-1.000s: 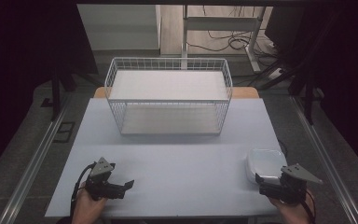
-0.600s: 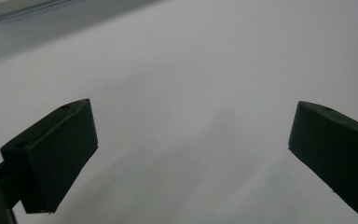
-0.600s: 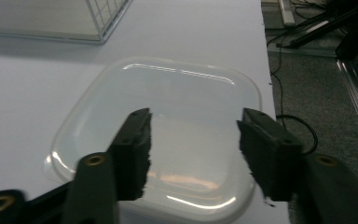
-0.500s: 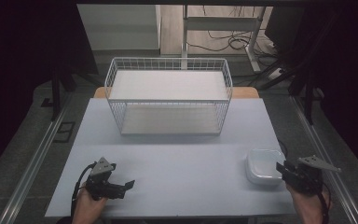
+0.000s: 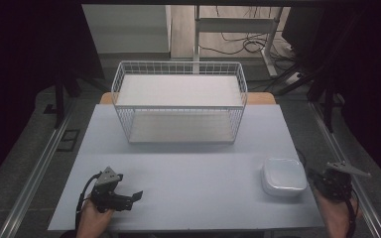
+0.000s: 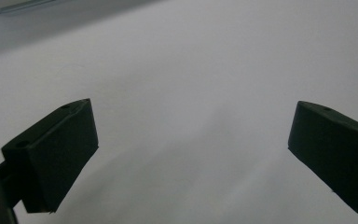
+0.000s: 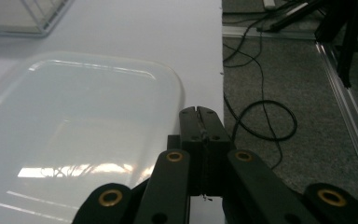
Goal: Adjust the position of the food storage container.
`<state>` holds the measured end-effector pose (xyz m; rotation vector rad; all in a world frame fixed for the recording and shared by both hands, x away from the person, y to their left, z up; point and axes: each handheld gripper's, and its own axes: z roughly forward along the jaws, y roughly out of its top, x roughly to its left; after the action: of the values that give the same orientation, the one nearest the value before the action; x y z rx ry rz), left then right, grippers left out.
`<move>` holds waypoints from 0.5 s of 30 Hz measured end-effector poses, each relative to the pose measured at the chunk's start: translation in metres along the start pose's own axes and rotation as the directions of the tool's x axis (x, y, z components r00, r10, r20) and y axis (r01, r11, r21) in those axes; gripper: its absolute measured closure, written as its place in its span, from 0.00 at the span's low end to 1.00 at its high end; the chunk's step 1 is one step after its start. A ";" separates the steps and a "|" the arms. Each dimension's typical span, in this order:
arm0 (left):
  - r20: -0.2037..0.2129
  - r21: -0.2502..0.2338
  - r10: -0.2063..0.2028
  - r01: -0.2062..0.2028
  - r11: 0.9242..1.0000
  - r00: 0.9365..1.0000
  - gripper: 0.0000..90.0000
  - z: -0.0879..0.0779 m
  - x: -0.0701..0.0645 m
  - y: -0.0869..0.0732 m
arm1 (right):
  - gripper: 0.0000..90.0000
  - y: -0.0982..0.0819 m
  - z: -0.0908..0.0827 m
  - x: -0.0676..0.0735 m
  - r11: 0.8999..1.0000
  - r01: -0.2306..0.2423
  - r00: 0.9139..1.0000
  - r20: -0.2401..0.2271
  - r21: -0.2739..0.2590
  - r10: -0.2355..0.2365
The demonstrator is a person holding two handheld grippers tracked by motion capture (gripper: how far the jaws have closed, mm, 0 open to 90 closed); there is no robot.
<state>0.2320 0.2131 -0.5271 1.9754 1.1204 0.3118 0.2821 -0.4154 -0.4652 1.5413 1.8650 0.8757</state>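
The left gripper's (image 5: 129, 197) two fingers (image 6: 56, 149) stand wide apart over bare table (image 5: 188, 168), with nothing between them. The right gripper's (image 5: 322, 181) two fingers (image 7: 204, 126) are pressed together, holding nothing, and point along the right edge of the table. Two hands hold the grippers: the left hand (image 5: 93, 223) at the near left of the table, the right hand (image 5: 335, 218) at its near right corner. One white dish (image 5: 284, 176) with rounded corners lies on the table just left of the right gripper; whether they touch I cannot tell. One white wire basket (image 5: 178, 106) stands at the far middle of the table, well apart from both grippers. Cables (image 7: 261, 116) lie on the grey floor (image 7: 307, 84) beyond the table's right edge.
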 end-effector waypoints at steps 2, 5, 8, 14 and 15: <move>0.001 0.001 0.000 0.000 1.000 1.000 0.01 0.000 0.000 0.000 | 1.00 -0.001 0.002 -0.001 1.000 -0.004 1.000 -0.003 0.006 0.004; 0.002 0.001 0.000 0.000 1.000 1.000 0.01 0.000 0.000 0.000 | 1.00 -0.001 0.008 -0.002 1.000 -0.018 0.999 -0.037 0.016 0.019; 0.005 0.003 -0.003 0.003 1.000 1.000 0.01 0.001 0.000 0.000 | 1.00 0.000 0.010 0.001 1.000 -0.003 0.999 -0.037 0.019 0.003; 0.008 0.008 -0.005 0.005 1.000 1.000 0.02 0.001 0.000 0.000 | 1.00 0.005 0.017 0.023 0.999 0.032 0.993 -0.113 0.026 -0.029; 0.009 0.009 -0.004 0.004 1.000 1.000 0.02 0.001 -0.001 0.000 | 1.00 0.006 0.019 0.027 0.999 0.037 0.992 -0.124 0.028 -0.034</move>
<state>0.2324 0.2120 -0.5277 1.9801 1.1218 0.2964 0.2951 -0.3853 -0.4728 1.4971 1.9956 0.9504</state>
